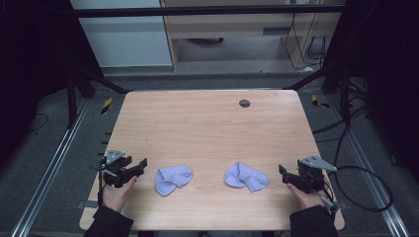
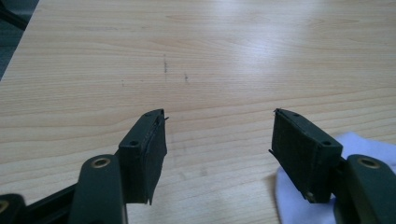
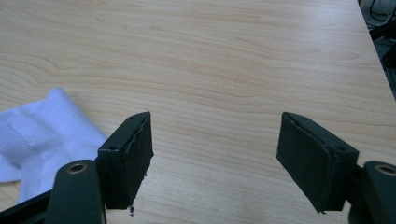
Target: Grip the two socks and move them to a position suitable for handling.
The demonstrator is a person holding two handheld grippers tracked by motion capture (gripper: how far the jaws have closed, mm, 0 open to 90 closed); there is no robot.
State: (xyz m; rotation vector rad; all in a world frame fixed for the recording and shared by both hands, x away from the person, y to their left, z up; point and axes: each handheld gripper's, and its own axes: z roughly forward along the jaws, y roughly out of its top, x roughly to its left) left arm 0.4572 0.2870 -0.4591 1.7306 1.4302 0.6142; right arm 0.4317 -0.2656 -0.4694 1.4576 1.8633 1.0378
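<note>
Near edge of bench [image 1: 212, 123]: two hands, one toward each near corner, each holding tongs.

Left tongs [image 1: 141, 165]: by the left edge, pointed inward along the near edge. Jaws wide apart, nothing between them; bare wood in the gap in the left gripper view. Pads clean, no cloth caught.

Right tongs [image 1: 282, 173]: by the right edge, pointed inward. Jaws likewise spread wide, empty; bare wood between them in the right gripper view.

Left sock [image 1: 172, 178]: pale lilac, crumpled, flat on the bench just inside the left tongs, apart from them. Corner of it beside the far jaw in the left gripper view [image 2: 369, 144].

Right sock [image 1: 245, 176]: same colour, loosely folded, just inside the right tongs, not touched. Edge of it in the right gripper view [image 3: 42, 130].

Socks well apart from each other, both close to the near edge. Dark round grommet [image 1: 244, 103] toward the far edge.

Step in hand, as judged: start of work, approach not yet made, neither sock gripped.

Next move, as judged: each tongs brought inward and down over its sock, jaws astride a raised fold, closed on cloth rather than wood.
</note>
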